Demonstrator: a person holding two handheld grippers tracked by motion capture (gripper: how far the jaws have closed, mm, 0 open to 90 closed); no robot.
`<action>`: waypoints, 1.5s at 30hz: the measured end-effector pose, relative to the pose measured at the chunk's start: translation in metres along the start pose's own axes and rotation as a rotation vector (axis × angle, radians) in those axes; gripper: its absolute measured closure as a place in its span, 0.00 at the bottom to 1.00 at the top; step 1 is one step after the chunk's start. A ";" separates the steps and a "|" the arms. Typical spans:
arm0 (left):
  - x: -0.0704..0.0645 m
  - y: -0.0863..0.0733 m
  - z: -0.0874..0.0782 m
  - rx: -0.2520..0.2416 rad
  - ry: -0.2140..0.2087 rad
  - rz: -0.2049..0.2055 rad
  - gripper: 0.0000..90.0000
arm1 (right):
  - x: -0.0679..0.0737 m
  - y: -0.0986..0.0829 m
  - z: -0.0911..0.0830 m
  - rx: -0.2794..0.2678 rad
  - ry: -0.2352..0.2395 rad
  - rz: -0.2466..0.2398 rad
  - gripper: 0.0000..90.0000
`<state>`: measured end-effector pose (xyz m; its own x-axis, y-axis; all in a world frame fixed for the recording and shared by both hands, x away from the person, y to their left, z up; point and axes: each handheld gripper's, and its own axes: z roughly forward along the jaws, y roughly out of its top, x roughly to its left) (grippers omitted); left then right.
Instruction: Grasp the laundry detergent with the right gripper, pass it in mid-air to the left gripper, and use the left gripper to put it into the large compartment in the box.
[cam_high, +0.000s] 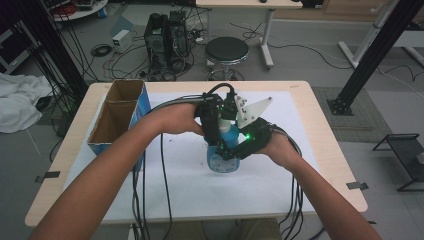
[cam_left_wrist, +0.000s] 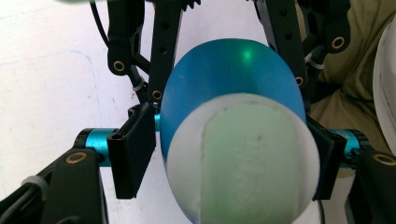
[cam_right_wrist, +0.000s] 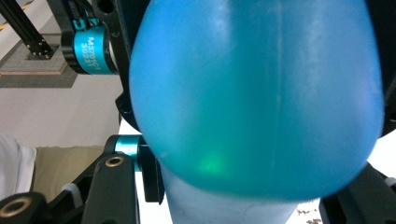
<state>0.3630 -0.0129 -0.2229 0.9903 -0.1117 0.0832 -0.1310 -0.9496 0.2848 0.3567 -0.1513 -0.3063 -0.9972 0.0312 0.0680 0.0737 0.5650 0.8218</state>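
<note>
Left claw (cam_high: 214, 131) clamps the blue bottle's (cam_high: 223, 160) white cap (cam_left_wrist: 243, 158), right claw (cam_high: 240, 147) holds its body, likely to twist it open

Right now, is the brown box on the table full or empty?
Empty, as far as shows. In the high view the cardboard box is open on top, and both compartments show only bare brown insides; the deepest corners sit in shadow.

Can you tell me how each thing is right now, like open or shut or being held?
Blue bottle: held by both grippers, white cap on.
Left gripper: shut on the bottle's cap end.
Right gripper: shut on the bottle.
Cardboard box: open on top, looks empty.
</note>
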 end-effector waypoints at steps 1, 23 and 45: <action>0.001 0.000 -0.001 0.012 -0.003 0.012 0.33 | 0.000 0.000 0.000 0.001 0.000 0.000 0.49; -0.003 0.001 0.000 -0.002 -0.012 0.026 0.42 | -0.002 -0.001 0.002 0.010 -0.013 -0.047 0.49; -0.007 0.001 -0.004 0.016 -0.013 0.041 0.42 | 0.000 0.002 0.002 -0.009 -0.025 -0.051 0.29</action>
<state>0.3555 -0.0123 -0.2192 0.9846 -0.1543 0.0824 -0.1709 -0.9488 0.2658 0.3571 -0.1485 -0.3059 -0.9997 0.0230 0.0124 0.0231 0.5591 0.8288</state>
